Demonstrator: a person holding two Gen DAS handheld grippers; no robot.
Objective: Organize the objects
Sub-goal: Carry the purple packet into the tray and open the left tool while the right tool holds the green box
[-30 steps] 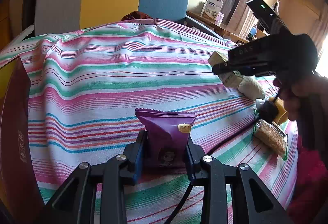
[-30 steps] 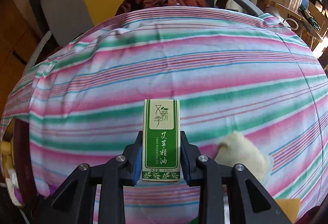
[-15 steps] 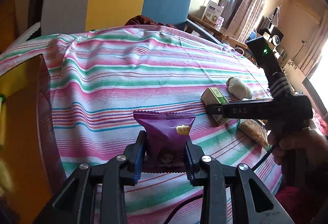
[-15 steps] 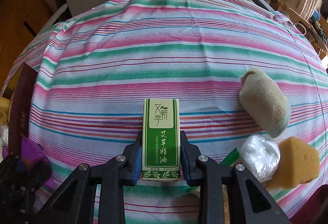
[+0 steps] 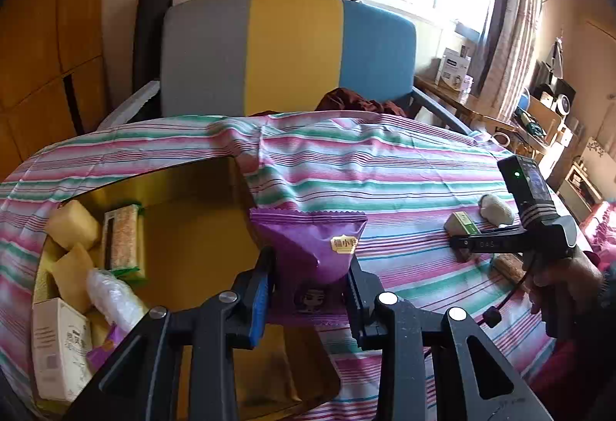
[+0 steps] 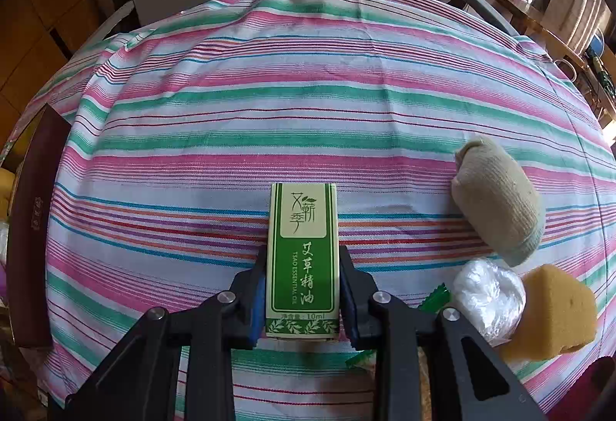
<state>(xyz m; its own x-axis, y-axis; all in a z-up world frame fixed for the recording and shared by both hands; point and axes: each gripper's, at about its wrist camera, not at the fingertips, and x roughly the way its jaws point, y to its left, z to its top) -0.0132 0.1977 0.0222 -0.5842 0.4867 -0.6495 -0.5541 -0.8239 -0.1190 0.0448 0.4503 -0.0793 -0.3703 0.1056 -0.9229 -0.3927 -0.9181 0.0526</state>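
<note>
Left claw [image 5: 310, 288] clamps the purple snack packet [image 5: 312, 251] over the part-filled gold box [image 5: 215, 259] at the surface's left edge, right claw [image 6: 302, 296] grips the green oil carton [image 6: 303, 259], while sock [image 6: 498, 197], sponge [image 6: 556, 309] and plastic wad [image 6: 487, 296] remain unsorted.

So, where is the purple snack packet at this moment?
In the left wrist view the purple snack packet is clamped in the left gripper, at the right-hand edge of the gold-lined box on the striped tablecloth.
</note>
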